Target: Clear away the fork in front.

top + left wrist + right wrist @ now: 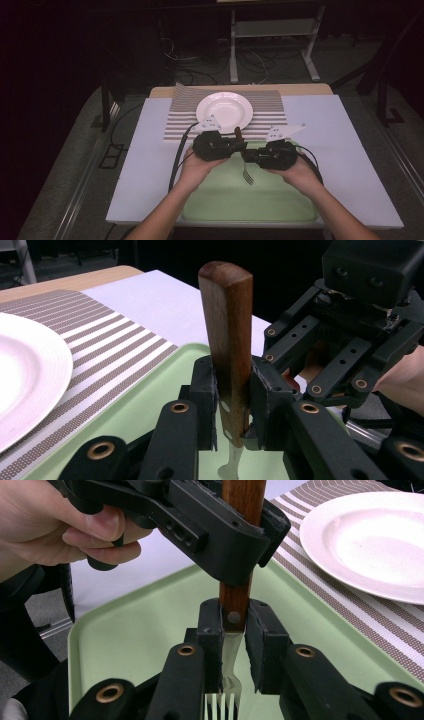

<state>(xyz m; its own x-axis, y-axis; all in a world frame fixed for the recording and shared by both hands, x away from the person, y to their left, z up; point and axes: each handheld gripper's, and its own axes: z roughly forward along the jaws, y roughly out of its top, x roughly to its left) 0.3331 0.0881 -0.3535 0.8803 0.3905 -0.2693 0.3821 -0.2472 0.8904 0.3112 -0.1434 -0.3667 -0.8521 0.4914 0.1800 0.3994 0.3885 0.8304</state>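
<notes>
**Wooden-handled fork clamped by both grippers**

High view: the wooden-handled metal fork (243, 156) hangs over the pale green tray (280, 207), between left gripper (235, 145) and right gripper (246, 155).

Left gripper view: pads squeeze the handle — upright.

Right gripper view: jaws clenched where handle meets metal neck — tines down.

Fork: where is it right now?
High view, centre: the fork hangs tines-down over the green tray, held between left gripper and right gripper.
</notes>
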